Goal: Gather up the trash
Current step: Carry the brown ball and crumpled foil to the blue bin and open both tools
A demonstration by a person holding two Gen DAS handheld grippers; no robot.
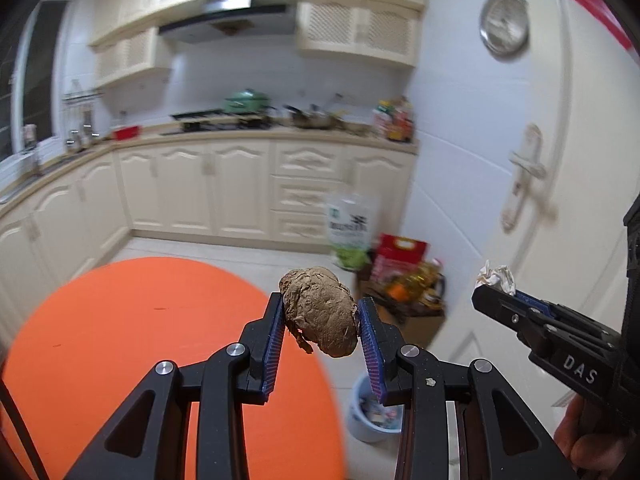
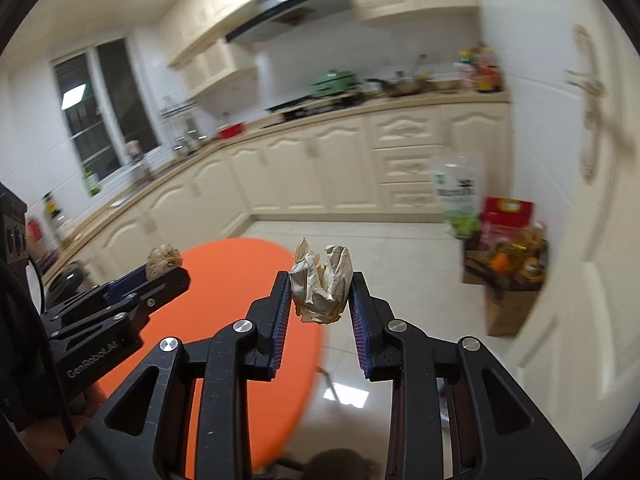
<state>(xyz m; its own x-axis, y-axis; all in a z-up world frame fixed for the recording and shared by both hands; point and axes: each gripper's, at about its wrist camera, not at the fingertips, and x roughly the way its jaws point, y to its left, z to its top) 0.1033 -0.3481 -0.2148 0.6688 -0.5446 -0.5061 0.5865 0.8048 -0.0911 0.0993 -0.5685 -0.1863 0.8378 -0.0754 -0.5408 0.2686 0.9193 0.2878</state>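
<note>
My left gripper [image 1: 322, 316] is shut on a brown crumpled paper ball [image 1: 320, 312], held in the air past the right edge of the round orange table [image 1: 120, 340]. A small pale blue trash bin [image 1: 374, 416] with scraps inside stands on the floor below it. To the right, my right gripper [image 1: 494, 284] shows side-on, holding white paper. In the right wrist view my right gripper [image 2: 320, 296] is shut on a white crumpled paper ball [image 2: 322, 288]. The left gripper [image 2: 166, 270] with the brown ball [image 2: 163, 260] appears at the left there.
Cream kitchen cabinets [image 1: 224, 188] run along the back and left. A white door [image 1: 520, 184] with a lever handle stands at the right. A cardboard box of groceries [image 1: 412, 292] and a green-white bag [image 1: 348, 232] sit on the tiled floor by the door.
</note>
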